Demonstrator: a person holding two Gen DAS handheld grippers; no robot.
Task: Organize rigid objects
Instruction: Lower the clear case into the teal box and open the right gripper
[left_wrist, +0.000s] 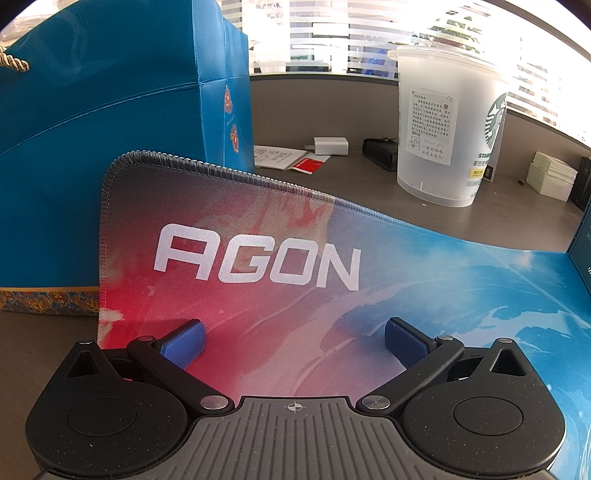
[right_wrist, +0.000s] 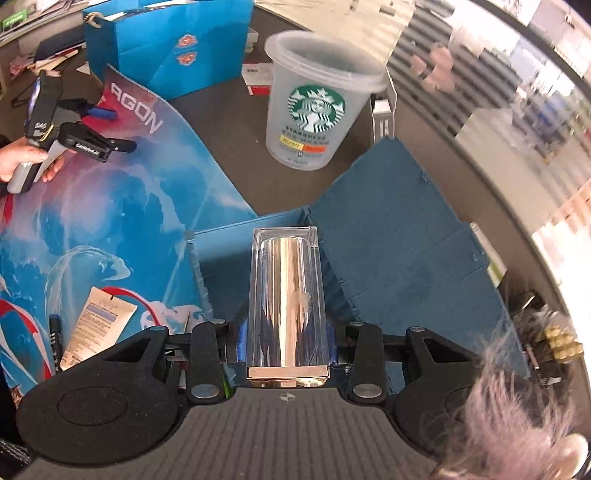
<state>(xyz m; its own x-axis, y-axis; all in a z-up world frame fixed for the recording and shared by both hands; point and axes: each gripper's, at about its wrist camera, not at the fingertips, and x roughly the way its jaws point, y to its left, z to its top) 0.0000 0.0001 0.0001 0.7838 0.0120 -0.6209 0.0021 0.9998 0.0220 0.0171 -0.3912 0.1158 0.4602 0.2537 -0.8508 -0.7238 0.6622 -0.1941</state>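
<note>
My right gripper (right_wrist: 286, 354) is shut on a clear acrylic block with a gold cylinder inside (right_wrist: 286, 295). It holds the block above an open blue storage box (right_wrist: 236, 254) whose lid (right_wrist: 399, 251) is flipped open to the right. My left gripper (left_wrist: 293, 341) is open and empty, low over the AGON mouse mat (left_wrist: 258, 258). The left gripper also shows in the right wrist view (right_wrist: 92, 110), held by a hand at the far left.
A frosted Starbucks cup (left_wrist: 443, 140) (right_wrist: 314, 99) stands behind the mat. A blue paper bag (left_wrist: 110, 129) (right_wrist: 166, 44) stands at back left. A cream tube (right_wrist: 98, 321) and a black pen (right_wrist: 54, 343) lie on the mat. A white charger (left_wrist: 330, 146) and white boxes (left_wrist: 550, 177) sit on the desk.
</note>
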